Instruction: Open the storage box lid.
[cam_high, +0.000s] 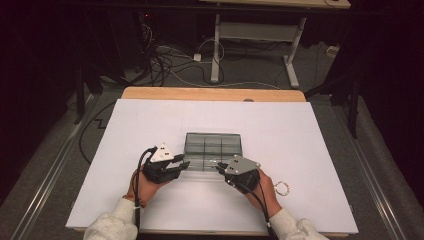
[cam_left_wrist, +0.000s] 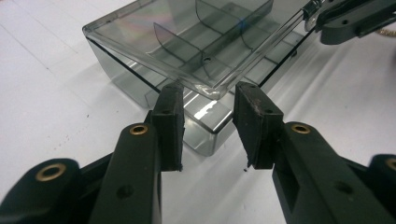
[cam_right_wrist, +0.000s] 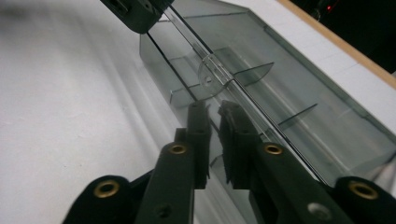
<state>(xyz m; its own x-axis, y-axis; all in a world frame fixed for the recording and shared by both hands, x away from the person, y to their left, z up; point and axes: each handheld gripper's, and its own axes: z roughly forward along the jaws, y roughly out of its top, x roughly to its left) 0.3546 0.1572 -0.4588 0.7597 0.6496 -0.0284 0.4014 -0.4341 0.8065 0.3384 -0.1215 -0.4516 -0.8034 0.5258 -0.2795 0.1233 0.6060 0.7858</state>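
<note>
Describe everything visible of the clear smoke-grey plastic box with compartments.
The clear smoke-grey plastic compartment box lies flat on the white table sheet. Thin dividers split its inside. Its transparent lid looks slightly raised. The left gripper straddles a lid corner; the right gripper meets the lid's front edge near a clasp.

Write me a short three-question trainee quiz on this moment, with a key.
1. True or false: the compartments of the clear box hold screws.
2. The jaws of the left gripper stand on either side of the lid at its: A) corner B) hinge C) middle.
3. What lies on the white table just beside the right hand?
Key: 1 false, the compartments look empty. 2 A. 3 a small pale ring.
</note>
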